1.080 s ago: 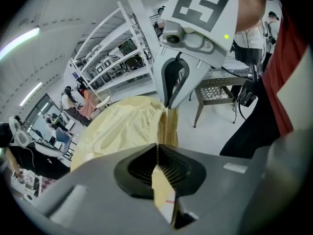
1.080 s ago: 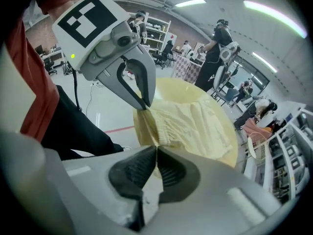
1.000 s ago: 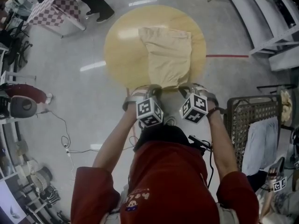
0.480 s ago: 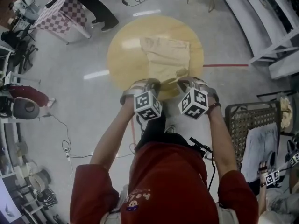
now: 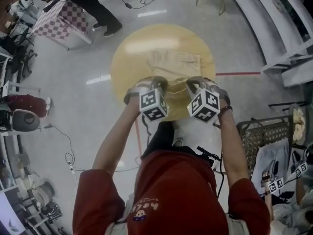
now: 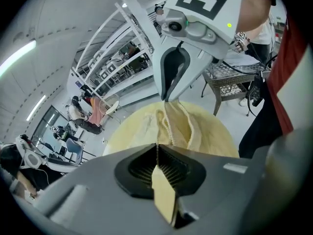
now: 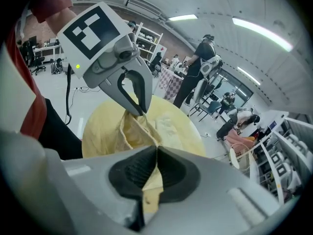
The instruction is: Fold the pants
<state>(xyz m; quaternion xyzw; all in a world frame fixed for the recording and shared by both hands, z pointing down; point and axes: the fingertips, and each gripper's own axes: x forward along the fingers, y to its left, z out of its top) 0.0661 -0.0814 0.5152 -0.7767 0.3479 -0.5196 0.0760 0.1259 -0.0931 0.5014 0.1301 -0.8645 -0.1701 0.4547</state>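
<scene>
Beige pants [image 5: 174,63] lie on a round yellow table [image 5: 128,65], their near end lifted. My left gripper [image 5: 159,83] and right gripper [image 5: 192,85] hang side by side over the table's near half, each shut on a corner of that raised end. In the left gripper view a flap of beige cloth [image 6: 164,192] is pinched between the dark pads, and the right gripper [image 6: 167,100] grips the pants [image 6: 183,126] ahead. In the right gripper view the cloth [image 7: 152,180] sits in the closed jaws, and the left gripper [image 7: 142,112] holds the bunched pants [image 7: 134,129].
A checkered table [image 5: 62,14] and a standing person [image 5: 95,4] are at the far left. A wicker basket [image 5: 264,136] stands at the right, white racks [image 5: 288,28] at the far right. Cables [image 5: 68,151] trail over the floor at the left.
Both grippers have moved away from me over the table and risen, carrying the pants' near end toward the far end. The flat part of the pants has become shorter.
</scene>
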